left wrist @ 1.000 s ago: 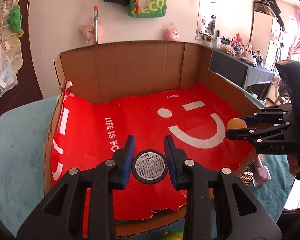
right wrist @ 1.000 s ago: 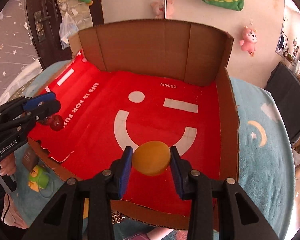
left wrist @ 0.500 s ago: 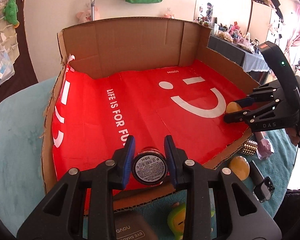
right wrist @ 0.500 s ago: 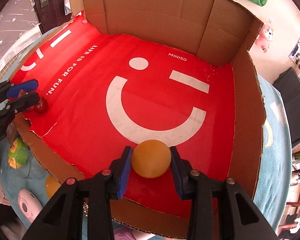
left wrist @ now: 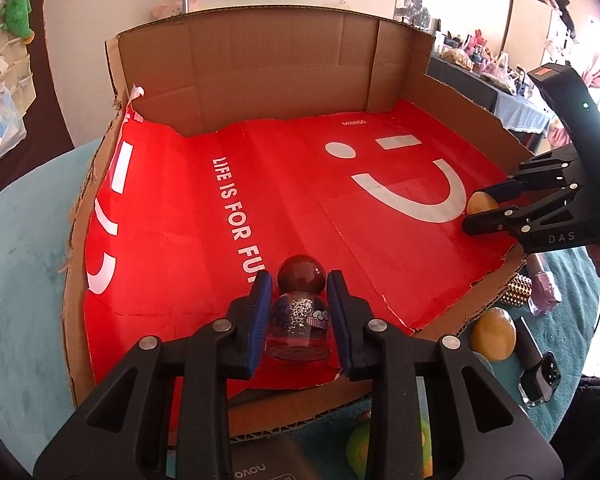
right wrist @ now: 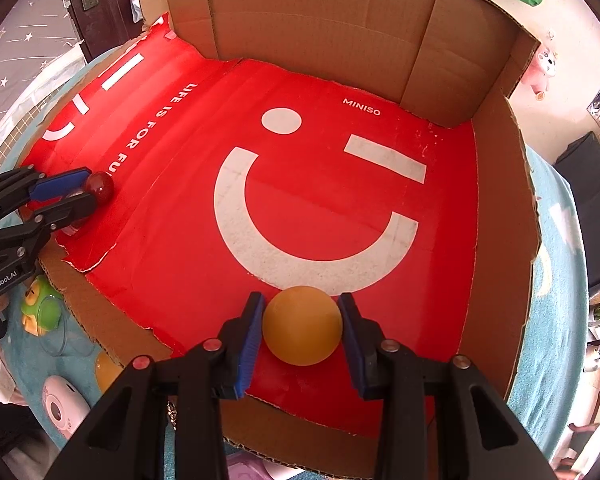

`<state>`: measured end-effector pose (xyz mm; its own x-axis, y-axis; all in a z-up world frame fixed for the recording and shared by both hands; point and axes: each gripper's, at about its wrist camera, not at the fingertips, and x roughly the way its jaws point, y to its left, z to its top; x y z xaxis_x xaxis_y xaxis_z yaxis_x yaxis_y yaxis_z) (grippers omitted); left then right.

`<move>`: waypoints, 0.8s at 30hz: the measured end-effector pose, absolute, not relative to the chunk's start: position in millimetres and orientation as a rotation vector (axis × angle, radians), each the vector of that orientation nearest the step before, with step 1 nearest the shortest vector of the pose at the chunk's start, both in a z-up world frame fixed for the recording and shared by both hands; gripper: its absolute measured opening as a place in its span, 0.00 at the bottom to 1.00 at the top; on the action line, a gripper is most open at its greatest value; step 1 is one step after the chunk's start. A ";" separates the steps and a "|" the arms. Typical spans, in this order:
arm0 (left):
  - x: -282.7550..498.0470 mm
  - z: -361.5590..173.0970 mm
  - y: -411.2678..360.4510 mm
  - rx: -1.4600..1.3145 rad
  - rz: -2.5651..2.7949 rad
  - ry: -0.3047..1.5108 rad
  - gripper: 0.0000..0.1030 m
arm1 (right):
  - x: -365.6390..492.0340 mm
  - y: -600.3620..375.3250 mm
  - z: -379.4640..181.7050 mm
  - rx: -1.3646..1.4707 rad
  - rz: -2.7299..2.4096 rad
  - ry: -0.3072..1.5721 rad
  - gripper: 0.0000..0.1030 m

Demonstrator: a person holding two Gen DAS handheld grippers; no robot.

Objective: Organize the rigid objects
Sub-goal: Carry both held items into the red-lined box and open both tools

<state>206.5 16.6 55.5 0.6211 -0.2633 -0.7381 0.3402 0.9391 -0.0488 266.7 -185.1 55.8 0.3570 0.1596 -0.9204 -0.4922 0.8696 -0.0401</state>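
Observation:
A small glass bottle (left wrist: 298,320) with a dark red round cap and glitter inside stands on the red liner near the front edge of the cardboard tray (left wrist: 260,60). My left gripper (left wrist: 299,312) is shut on the bottle's body. In the right wrist view the same bottle (right wrist: 100,187) shows at the far left. A yellow ball (right wrist: 302,325) rests on the liner at the tray's front right, and my right gripper (right wrist: 301,328) is shut on it. From the left wrist view the yellow ball (left wrist: 483,203) peeks between the right gripper's fingers.
Outside the tray's front edge, on the teal cloth, lie another yellow ball (left wrist: 493,338), a studded gold item (left wrist: 518,290), a pale nail polish bottle (left wrist: 544,294), a dark smartwatch (left wrist: 540,380), a green toy (right wrist: 40,312) and a white round device (right wrist: 62,404). Tall cardboard walls close the far side.
The left gripper tipped downward, so the bottle went from showing its labelled base to standing on the liner. The right gripper sank and tilted down with the ball onto the liner.

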 end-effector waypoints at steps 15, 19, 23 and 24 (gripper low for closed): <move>202.2 58.5 16.5 0.102 -0.363 0.802 0.27 | 267.0 -181.3 53.5 -0.333 0.448 1.134 0.49; 197.2 66.1 18.6 0.083 -0.358 0.781 0.58 | 263.8 -182.9 56.7 -0.297 0.458 1.128 0.52; 181.0 85.7 20.4 0.070 -0.359 0.682 0.72 | 253.3 -187.1 71.0 -0.255 0.474 1.089 0.59; 177.6 90.6 20.3 0.069 -0.353 0.674 0.72 | 249.6 -188.8 75.6 -0.243 0.477 1.078 0.60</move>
